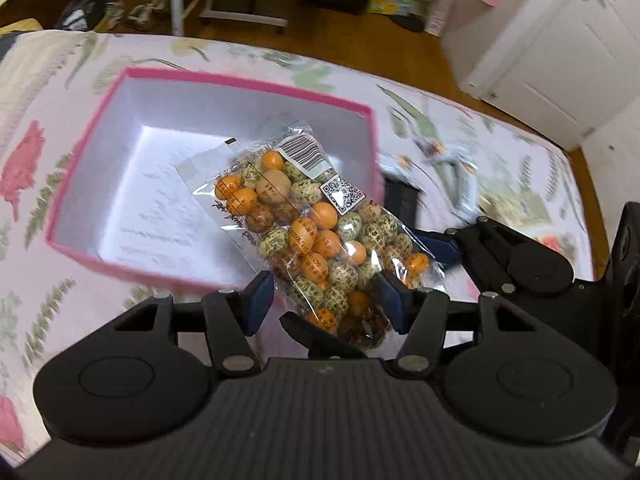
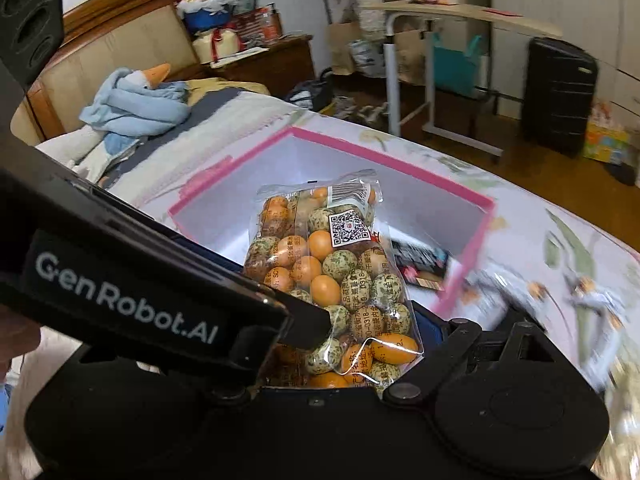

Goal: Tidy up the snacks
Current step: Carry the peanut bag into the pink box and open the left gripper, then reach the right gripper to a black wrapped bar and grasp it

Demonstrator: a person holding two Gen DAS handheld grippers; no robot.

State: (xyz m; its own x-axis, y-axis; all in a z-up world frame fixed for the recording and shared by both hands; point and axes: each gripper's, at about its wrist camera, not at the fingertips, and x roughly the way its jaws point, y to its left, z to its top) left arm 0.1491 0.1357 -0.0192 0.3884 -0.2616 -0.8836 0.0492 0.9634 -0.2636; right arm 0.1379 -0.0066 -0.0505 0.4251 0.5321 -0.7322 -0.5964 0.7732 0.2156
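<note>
A clear bag of orange and speckled coated nuts [image 1: 316, 236] hangs over the near right corner of a pink box [image 1: 236, 84] with a white inside. My left gripper [image 1: 326, 300] has its blue fingers [image 1: 260, 300] on either side of the bag's lower end. My right gripper [image 2: 360, 344] is shut on the same bag [image 2: 340, 280], which fills the space between its jaws. The right gripper's body also shows at the right of the left wrist view [image 1: 520, 256]. The box [image 2: 400, 156] lies on a floral bedspread.
Other snack packets [image 1: 456, 164] lie blurred on the bedspread [image 1: 48, 312] right of the box; a dark packet [image 2: 420, 258] lies at the box's corner. A blue blanket and goose toy [image 2: 136, 104] sit at the bed's head. A rolling table [image 2: 440, 20] and suitcase [image 2: 560, 92] stand beyond.
</note>
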